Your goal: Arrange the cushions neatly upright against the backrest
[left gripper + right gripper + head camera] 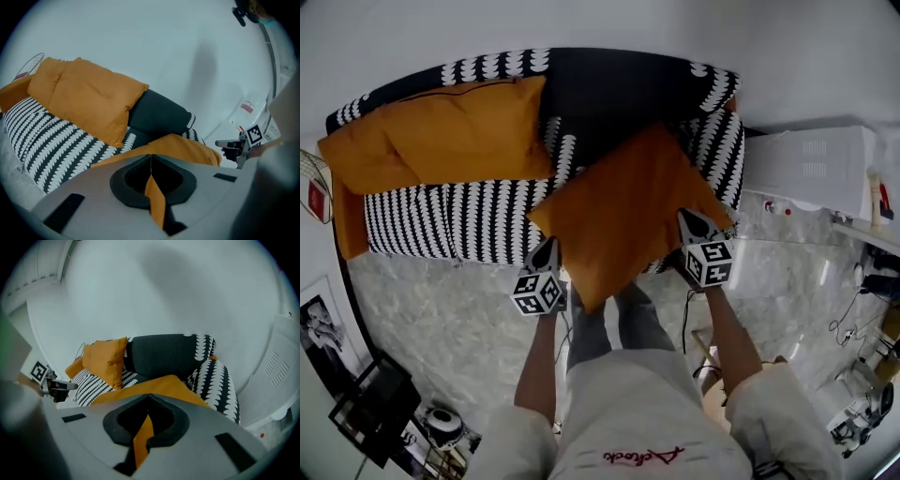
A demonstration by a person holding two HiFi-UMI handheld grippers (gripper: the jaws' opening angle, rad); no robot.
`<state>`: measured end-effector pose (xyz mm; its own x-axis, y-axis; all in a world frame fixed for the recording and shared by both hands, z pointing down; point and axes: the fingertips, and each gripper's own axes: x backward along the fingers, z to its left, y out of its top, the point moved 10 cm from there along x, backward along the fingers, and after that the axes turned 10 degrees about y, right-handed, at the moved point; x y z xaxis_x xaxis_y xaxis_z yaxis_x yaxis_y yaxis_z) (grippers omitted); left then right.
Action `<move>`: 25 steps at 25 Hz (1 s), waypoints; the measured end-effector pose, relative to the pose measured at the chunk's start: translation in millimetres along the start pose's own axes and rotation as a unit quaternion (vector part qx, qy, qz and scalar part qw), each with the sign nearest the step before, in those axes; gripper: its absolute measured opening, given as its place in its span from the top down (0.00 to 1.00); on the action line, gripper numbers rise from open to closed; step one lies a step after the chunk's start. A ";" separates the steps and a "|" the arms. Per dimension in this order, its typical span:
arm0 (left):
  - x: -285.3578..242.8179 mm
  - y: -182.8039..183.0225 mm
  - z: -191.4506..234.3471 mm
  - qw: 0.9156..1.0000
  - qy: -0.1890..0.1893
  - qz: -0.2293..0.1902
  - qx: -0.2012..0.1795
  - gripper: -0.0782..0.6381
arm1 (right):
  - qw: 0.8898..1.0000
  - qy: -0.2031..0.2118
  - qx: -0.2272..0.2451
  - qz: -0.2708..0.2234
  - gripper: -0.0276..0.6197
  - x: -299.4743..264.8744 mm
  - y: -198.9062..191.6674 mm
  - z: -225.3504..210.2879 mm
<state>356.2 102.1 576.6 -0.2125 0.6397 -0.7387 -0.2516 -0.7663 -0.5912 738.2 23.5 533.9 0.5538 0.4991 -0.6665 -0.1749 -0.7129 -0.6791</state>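
Nearest the person, at about 7 o'clock from the middle of the head view, the left hand-held gripper (546,255) was pressed together on a fold of an orange cushion (628,211). The orange fabric ran up through the slit between its jaws in its own view. At about 4 o'clock the right hand-held gripper (693,225) pinched the same cushion near its right-hand corner in the same way.

The cushion hung between them as a tilted diamond. One corner pointed back toward the person at 6 o'clock and the opposite corner pointed to 12 o'clock, over the right half of the patterned sofa seat (441,225).

Beyond that far corner, at 12 o'clock from both grippers, lay the bare dark backrest (609,89). I judged the coming move to be a push straight ahead, with the right hand slightly nearer the backrest.

Farther off, at 10 o'clock, a second orange cushion (441,136) leaned against the backrest's left end.
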 end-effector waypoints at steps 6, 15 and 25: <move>-21.6 -10.8 11.4 0.999 0.001 0.025 0.030 0.82 | 0.999 -0.022 0.017 0.030 0.91 -26.8 16.9 -27.2; -59.2 -54.3 45.4 0.986 0.044 0.127 0.096 0.38 | 0.988 -0.011 -0.021 0.152 0.36 -94.5 34.9 -86.8; -95.1 -84.9 59.5 0.969 0.043 0.211 0.122 0.34 | 0.954 -0.015 -0.051 0.295 0.25 -140.2 19.0 -118.8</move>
<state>341.5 109.9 716.2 -0.2691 0.2568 -0.9282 -0.3767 -0.9151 -0.1440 753.9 -118.5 651.0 0.3598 0.0080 -0.9330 -0.3688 -0.9173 -0.1500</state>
